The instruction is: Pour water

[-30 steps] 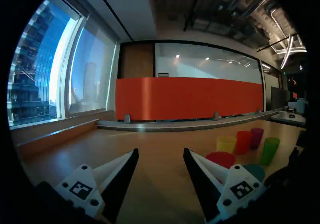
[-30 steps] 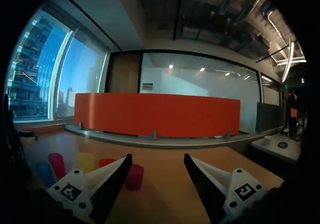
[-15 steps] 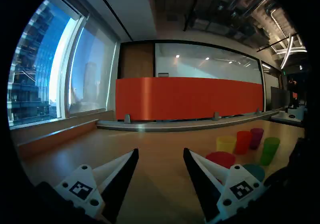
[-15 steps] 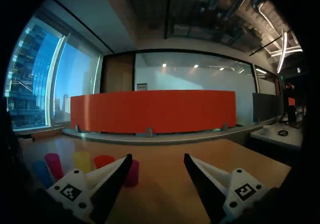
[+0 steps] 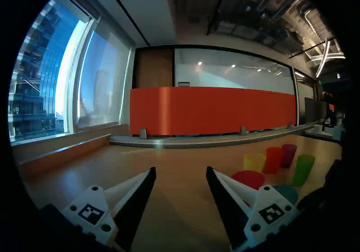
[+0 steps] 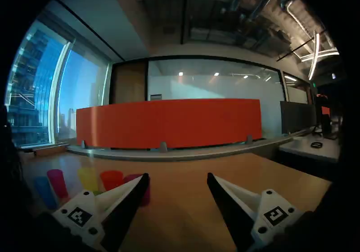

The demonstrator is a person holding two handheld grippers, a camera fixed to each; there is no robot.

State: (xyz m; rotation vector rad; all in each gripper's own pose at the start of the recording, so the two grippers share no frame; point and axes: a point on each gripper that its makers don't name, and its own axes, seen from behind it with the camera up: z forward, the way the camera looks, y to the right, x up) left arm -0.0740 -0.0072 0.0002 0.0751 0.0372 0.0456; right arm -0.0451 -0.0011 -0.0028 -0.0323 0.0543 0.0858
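Six cups show in the left gripper view, bunched on the table [image 5: 180,162] to the right of my left gripper [image 5: 180,193]. A yellow cup [image 5: 254,162], a red cup [image 5: 273,159], a purple cup [image 5: 288,155] and a green cup [image 5: 303,169] stand upright farther off. A wide red cup [image 5: 248,178] and a teal cup [image 5: 285,192] sit closer, just past the right-hand finger. My left gripper is spread wide with nothing between its fingers. It is held level and low over the table, aimed at the orange partition [image 5: 211,110] rather than at the cups. I judge it would have to swing right to reach any of them.

In the right gripper view the cluster lies the other way, to the left of my right gripper [image 6: 177,198]. A blue cup [image 6: 42,191] and a pink cup [image 6: 56,183] are outermost, then the yellow cup and the red cup. A dark magenta cup [image 6: 146,197] is partly hidden behind the left-hand finger. This gripper is also spread and empty, level, nose toward the partition, with bare table ahead.

So the cups sit between my two hands. The dark magenta one looks nearest the right gripper, the wide red and teal ones nearest the left. Every cup stands with its long axis vertical, so a side-on grasp should suit. I cannot tell which cup holds water.
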